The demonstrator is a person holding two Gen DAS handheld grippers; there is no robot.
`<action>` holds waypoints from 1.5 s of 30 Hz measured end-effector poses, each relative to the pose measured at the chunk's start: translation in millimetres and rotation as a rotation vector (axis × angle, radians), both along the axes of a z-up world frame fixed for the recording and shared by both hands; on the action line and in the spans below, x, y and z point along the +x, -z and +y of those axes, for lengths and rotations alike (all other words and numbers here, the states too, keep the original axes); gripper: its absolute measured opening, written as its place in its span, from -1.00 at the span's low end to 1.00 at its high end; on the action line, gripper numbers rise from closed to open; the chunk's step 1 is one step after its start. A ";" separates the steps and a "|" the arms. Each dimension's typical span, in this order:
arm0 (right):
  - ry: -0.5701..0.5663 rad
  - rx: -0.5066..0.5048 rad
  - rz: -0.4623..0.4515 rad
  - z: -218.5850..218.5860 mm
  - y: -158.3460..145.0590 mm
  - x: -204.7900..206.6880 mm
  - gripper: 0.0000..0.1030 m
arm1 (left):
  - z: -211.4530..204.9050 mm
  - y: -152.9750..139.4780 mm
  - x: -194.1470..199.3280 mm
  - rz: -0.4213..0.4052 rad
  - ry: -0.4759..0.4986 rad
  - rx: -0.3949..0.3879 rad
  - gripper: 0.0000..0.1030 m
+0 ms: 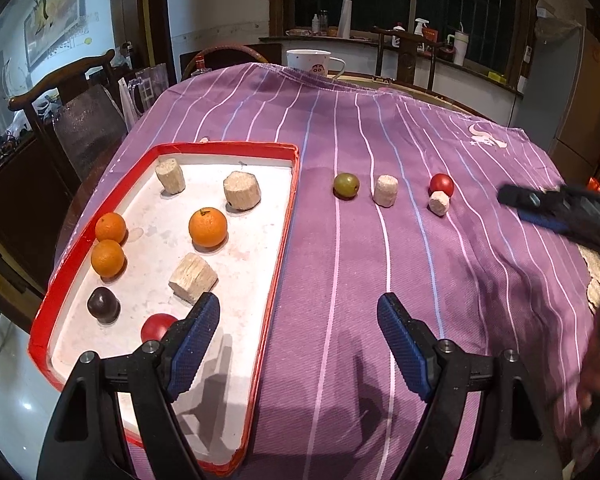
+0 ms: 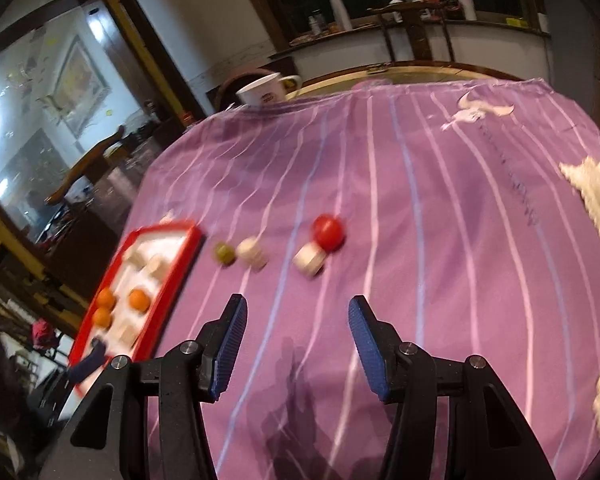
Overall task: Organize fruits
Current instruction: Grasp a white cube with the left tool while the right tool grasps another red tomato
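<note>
Right gripper (image 2: 296, 340) low in frame, jaws spread wide with nothing between, above purple striped cloth (image 2: 420, 208) covering the bench. Ahead, blurred: red fruit (image 2: 329, 232) touching a pale cylinder (image 2: 309, 259); further left a second pale cylinder (image 2: 251, 251) beside a green fruit (image 2: 224, 253). At left, red-rimmed tray (image 2: 172, 276) holding three oranges (image 2: 138, 299) and pale blocks. White mug (image 2: 265, 90) at far edge.

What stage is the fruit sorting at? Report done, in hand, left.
Done: the red-rimmed white tray holds three oranges, a dark fruit and a red fruit. In hand: nothing; the left gripper and right gripper are open. Left: the green fruit and red ball-shaped fruit on the purple striped cloth.
</note>
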State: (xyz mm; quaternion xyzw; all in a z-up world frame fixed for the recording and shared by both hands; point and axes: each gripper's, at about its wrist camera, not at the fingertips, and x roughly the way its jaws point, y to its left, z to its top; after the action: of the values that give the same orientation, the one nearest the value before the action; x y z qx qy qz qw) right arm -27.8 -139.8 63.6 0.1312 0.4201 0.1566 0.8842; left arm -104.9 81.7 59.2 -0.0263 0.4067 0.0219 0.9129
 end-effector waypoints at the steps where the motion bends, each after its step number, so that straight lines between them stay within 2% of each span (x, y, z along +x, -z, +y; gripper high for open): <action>1: 0.018 -0.024 -0.007 -1.4 0.6 12.7 0.12 | -0.2 -0.2 0.2 -0.002 0.001 -0.003 0.56; 8: 0.047 -0.069 0.078 9.2 27.1 81.0 0.12 | 2.2 -0.2 2.6 -0.009 0.008 -0.026 0.56; 15: 0.000 -0.142 0.106 38.1 45.4 105.8 0.08 | 4.7 3.7 10.8 0.012 0.012 -0.057 0.56; 16: 0.003 -0.141 0.105 38.4 46.8 106.7 0.03 | 3.6 3.4 12.2 0.013 0.017 -0.059 0.56; 18: 0.007 -0.125 0.110 35.1 49.8 107.8 -0.33 | 1.3 3.0 14.7 0.014 0.026 -0.061 0.56; 25: 0.042 -0.062 0.105 3.1 47.6 94.6 -0.34 | -15.1 2.1 33.7 0.049 0.092 -0.114 0.56; 32: 0.075 0.004 0.083 -38.0 37.5 55.5 -0.33 | -50.3 -5.7 64.9 0.064 0.196 -0.153 0.56; 34: 0.093 0.023 0.084 -49.2 37.5 44.9 -0.33 | -63.0 -4.7 78.3 0.057 0.230 -0.152 0.56; 37: 0.108 0.023 0.081 -58.1 37.7 35.4 -0.33 | -83.6 3.6 102.3 0.074 0.270 -0.106 0.56; 39: 0.112 0.013 0.073 -61.8 37.2 30.4 -0.33 | -94.7 9.7 117.6 0.087 0.316 -0.117 0.56; 41: 0.109 -0.009 0.067 -62.1 36.8 27.1 -0.33 | -102.6 16.5 130.5 0.100 0.340 -0.123 0.48; 43: 0.098 -0.023 0.064 -60.0 36.8 24.9 -0.33 | -109.8 22.7 141.7 0.116 0.353 -0.120 0.15; 45: 0.088 -0.028 0.061 -58.4 37.8 24.0 -0.33 | -113.9 26.9 149.7 0.130 0.363 -0.126 0.03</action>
State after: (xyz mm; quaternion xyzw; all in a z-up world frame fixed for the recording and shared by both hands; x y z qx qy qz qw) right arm -3.9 -198.2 25.7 0.1421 0.4429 0.1075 0.8787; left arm 44.8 -32.2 32.3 -0.0080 0.4633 -0.1667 0.8703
